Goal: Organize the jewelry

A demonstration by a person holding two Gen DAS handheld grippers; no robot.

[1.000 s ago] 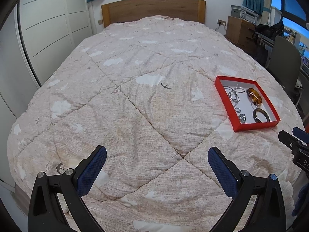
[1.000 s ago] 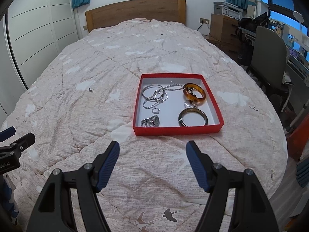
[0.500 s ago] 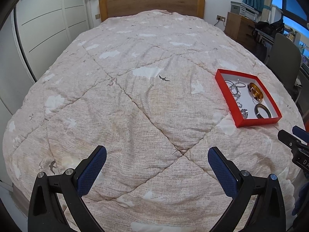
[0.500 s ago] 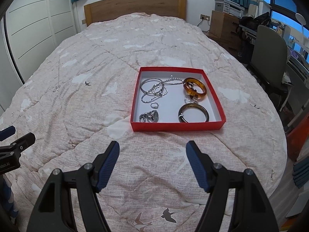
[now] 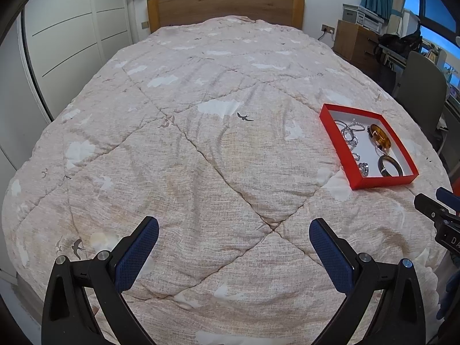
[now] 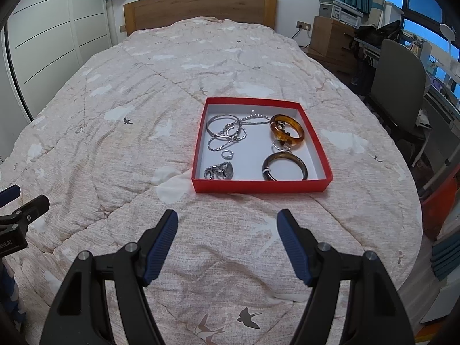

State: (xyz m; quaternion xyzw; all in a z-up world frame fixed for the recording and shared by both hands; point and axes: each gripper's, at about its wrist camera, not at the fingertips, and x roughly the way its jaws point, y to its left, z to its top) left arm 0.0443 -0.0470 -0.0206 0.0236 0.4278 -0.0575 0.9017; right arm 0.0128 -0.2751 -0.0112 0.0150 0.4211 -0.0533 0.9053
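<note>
The red tray (image 6: 260,185) of jewelry sits on the bed quilt (image 6: 143,149) straight ahead of the right gripper (image 6: 227,244), whose jaws stand apart and empty. The left gripper (image 5: 233,251) hovers over bare quilt, jaws also apart and empty, with the tray well off to its right. A good first pick is probably the dark bangle (image 6: 284,166) nearest the right jaws: come down over 1 side of its ring, clear of the amber bangle (image 6: 287,130) and the tangled silver chains (image 6: 228,133).
</note>
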